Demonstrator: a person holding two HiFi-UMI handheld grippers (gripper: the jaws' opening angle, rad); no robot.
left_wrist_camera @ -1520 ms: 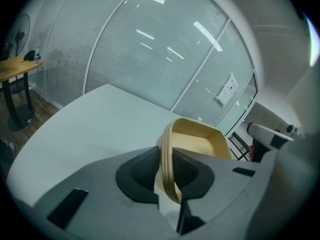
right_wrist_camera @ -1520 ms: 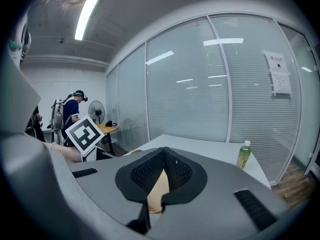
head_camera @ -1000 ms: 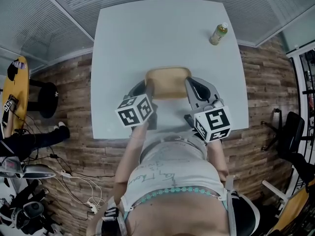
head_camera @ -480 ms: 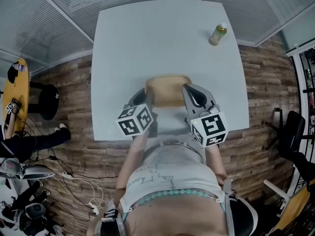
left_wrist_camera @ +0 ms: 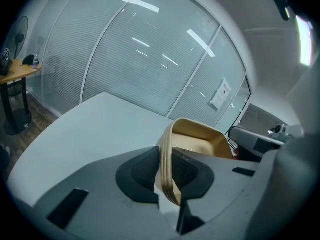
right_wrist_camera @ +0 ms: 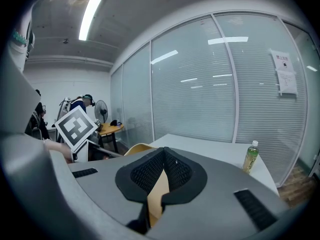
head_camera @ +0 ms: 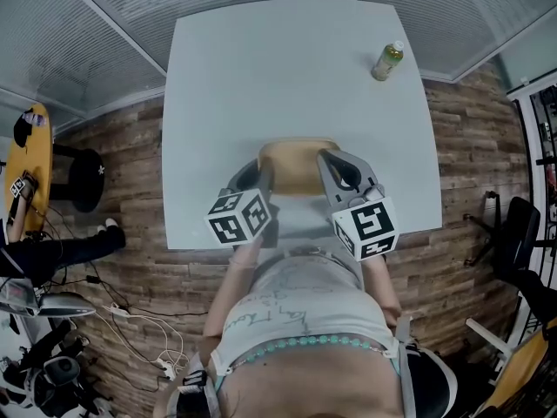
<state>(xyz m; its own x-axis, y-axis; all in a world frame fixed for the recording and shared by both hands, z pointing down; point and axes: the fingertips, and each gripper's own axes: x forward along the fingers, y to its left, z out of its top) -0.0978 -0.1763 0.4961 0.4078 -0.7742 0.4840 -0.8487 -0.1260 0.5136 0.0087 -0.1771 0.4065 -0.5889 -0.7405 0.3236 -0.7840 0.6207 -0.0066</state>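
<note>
The left claw (left_wrist_camera: 166, 171) and the right claw (right_wrist_camera: 162, 176) are each clamped on a side rim of the tan tray (head_camera: 296, 165), near the 6 o'clock edge of the white worktop (head_camera: 261, 77), with a bottle (head_camera: 386, 60) at 1 o'clock

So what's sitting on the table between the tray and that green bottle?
Nothing. In the head view, only bare white table runs from the tan tray to the green drink bottle.

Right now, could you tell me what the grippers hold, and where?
One tan, rounded-rectangular tray: left gripper shut on its left rim, right gripper on its right rim.
</note>
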